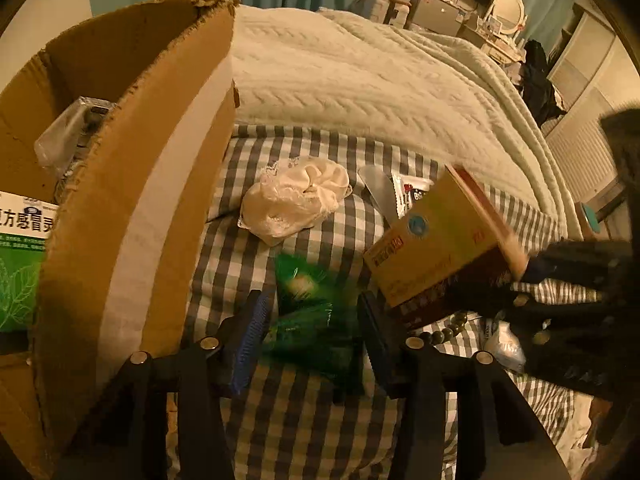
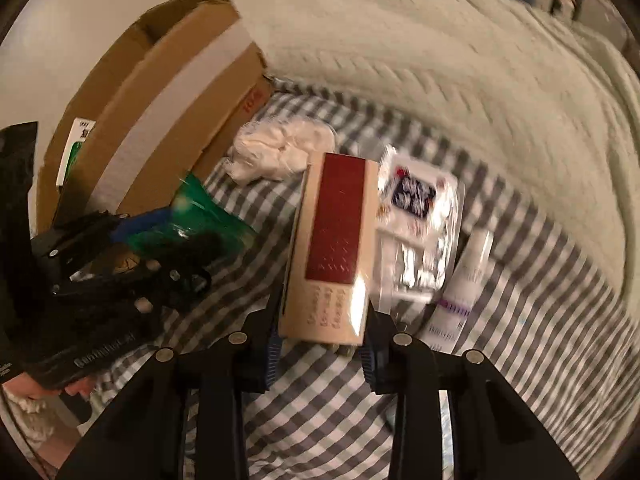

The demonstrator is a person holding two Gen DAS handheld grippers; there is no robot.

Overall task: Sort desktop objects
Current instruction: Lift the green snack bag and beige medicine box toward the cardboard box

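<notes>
While the checked sheet (image 1: 304, 420) still carries most of the clutter, the carton (image 1: 132, 184) stands open at its left edge, top flaps up, so that anything lifted can go straight in; a green-and-white box (image 1: 20, 264) and a clear packet (image 1: 68, 132) lie in it already. Behind, the white quilt (image 1: 360, 80) is pushed back, clearing the working patch.

Now the two pickups! Right gripper (image 2: 324, 344) has its pads pressed on the short sides of the tan box (image 2: 332, 248), red panel up, box raised off the sheet and tilted. That end grip, I'd say, leaves the length free to slide in over the carton's wall. Left gripper (image 1: 312, 340) frames the green packet (image 1: 308, 312), which sits between the blue pads and is blurred; whether the pads are pinching it I cannot tell.

Smaller things wait on the sheet: a cream cloth bundle (image 1: 296, 200) near the carton, a clear blister card (image 2: 420, 216) just beside the tan box, a white tube (image 2: 460, 292) beside that, and a string of dark beads (image 1: 444, 330) under the raised box.
</notes>
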